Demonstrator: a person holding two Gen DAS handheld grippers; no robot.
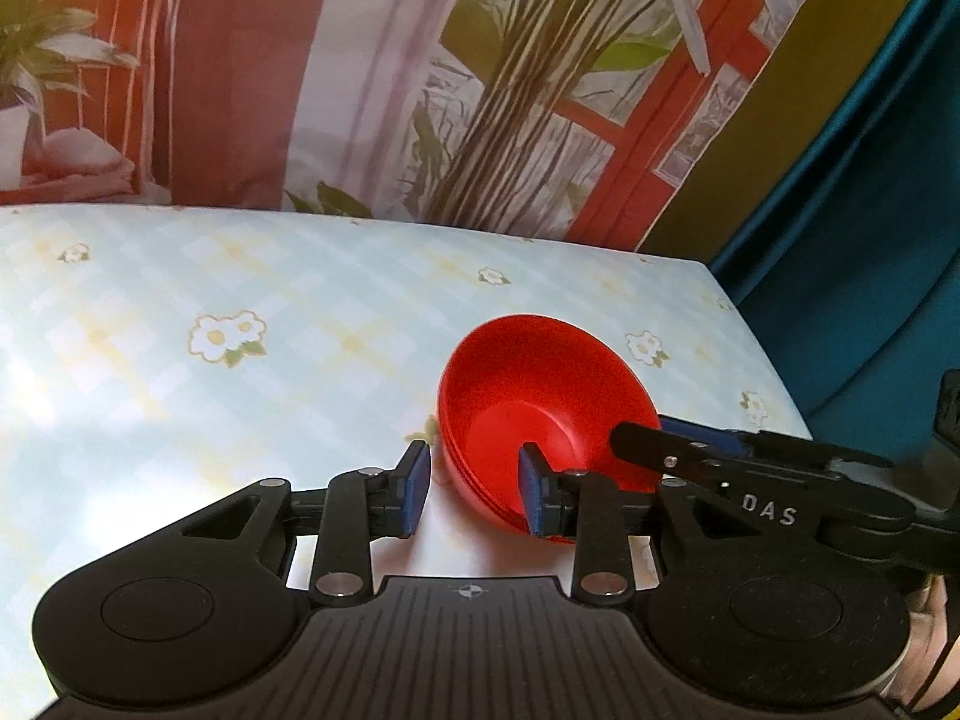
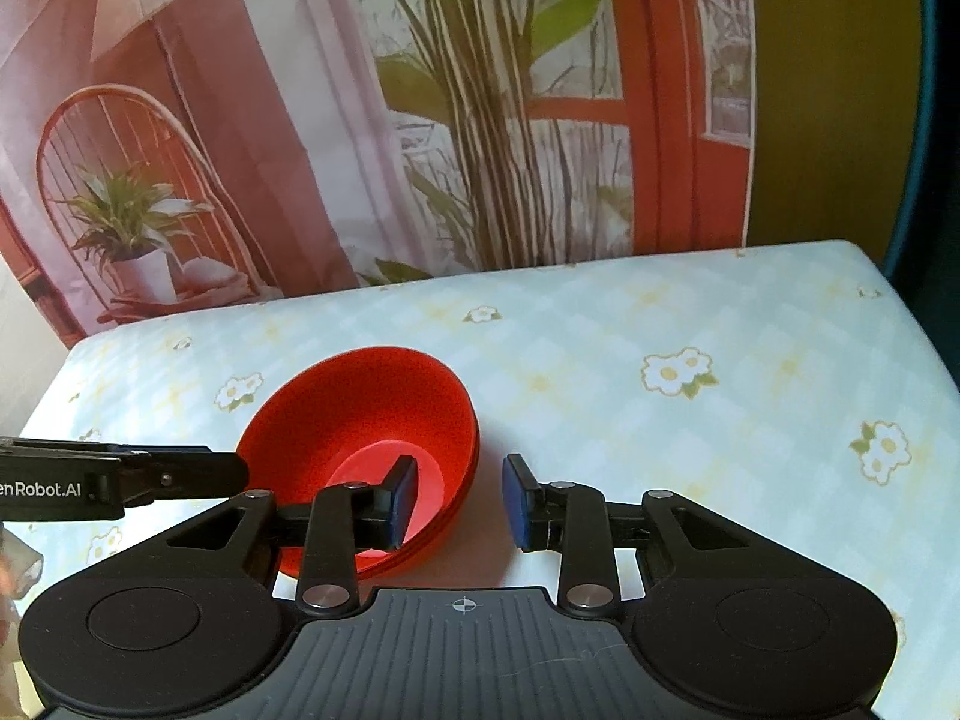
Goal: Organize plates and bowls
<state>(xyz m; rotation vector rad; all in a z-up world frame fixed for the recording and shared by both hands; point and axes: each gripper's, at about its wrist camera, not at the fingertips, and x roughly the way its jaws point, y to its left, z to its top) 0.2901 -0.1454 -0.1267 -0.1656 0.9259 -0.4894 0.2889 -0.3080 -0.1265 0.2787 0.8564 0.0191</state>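
A stack of red bowls (image 1: 540, 402) sits on the table; layered rims show at its near side. It also shows in the right wrist view (image 2: 360, 420). My left gripper (image 1: 474, 489) is open, its jaws straddling the stack's left rim, one pad (image 1: 534, 495) inside the bowl, the other outside. My right gripper (image 2: 459, 498) is open and straddles the stack's right rim, one pad (image 2: 403, 495) inside. Each gripper appears in the other's view, reaching over the bowl's edge from the side.
The table carries a pale blue checked cloth with white flowers (image 1: 228, 333). A printed backdrop with plants and a red door (image 2: 480, 120) stands behind the far edge. The table's right edge (image 1: 774, 372) meets a dark blue curtain.
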